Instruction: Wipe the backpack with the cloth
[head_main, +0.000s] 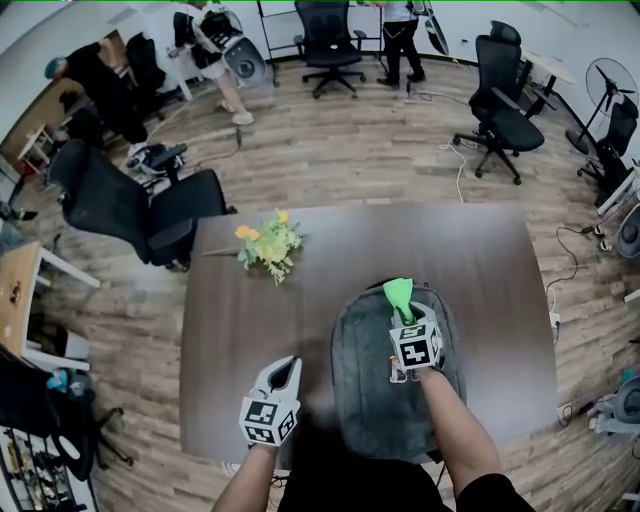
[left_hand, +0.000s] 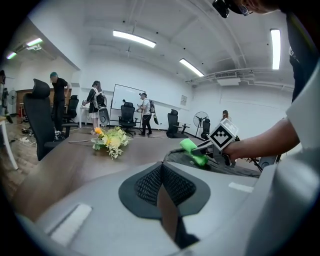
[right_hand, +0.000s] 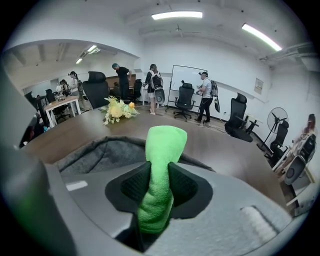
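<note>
The right tongs (head_main: 404, 312) pinch a rolled green cloth (right_hand: 161, 165), its free end jutting forward above the grey backpack (head_main: 372, 390) — a hold that seems meant to let the tip be dragged across the fabric. The backpack lies flat at the near edge of the dark surface (head_main: 460, 250), directly before the person. The left tongs (head_main: 284, 372), pressed together on nothing, hover beside the bag's left flank, near enough to steady it. Open room lies beyond and to the right — only a flower sprig (head_main: 268, 243) lies well off, far left.
</note>
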